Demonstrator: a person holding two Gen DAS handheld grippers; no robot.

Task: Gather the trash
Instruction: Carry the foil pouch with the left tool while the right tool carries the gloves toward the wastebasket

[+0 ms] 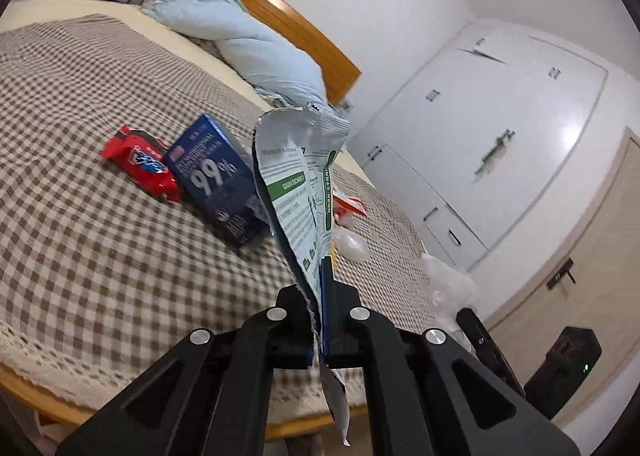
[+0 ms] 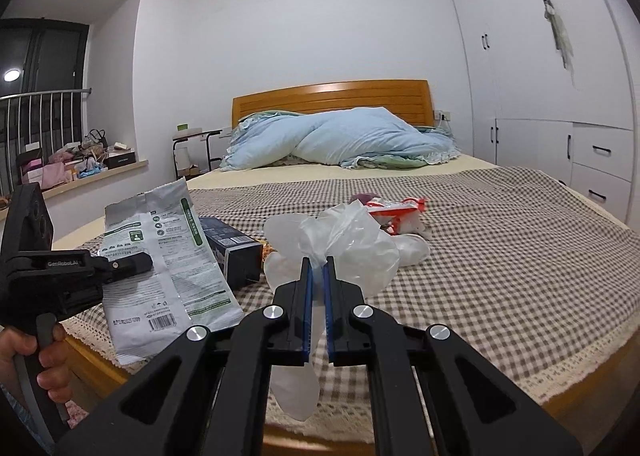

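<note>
Left gripper [image 1: 320, 288] pinches white snack bag [image 1: 298, 183], torn top open, inside unseen, frame middle | right gripper [image 2: 318, 276] pinches clear plastic bag [image 2: 352, 244], center | blue box [image 1: 218, 179], red wrapper [image 1: 140, 161] lie on bed [image 1: 80, 256], left

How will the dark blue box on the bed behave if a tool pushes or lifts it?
The dark blue box looks like thin printed carton, so it is probably light and stiff. It lies flat on a broad face on the checked bedspread, so it should slide rather than roll or tip. Its near end looks open or crumpled, so a hard squeeze may crush it.
</note>
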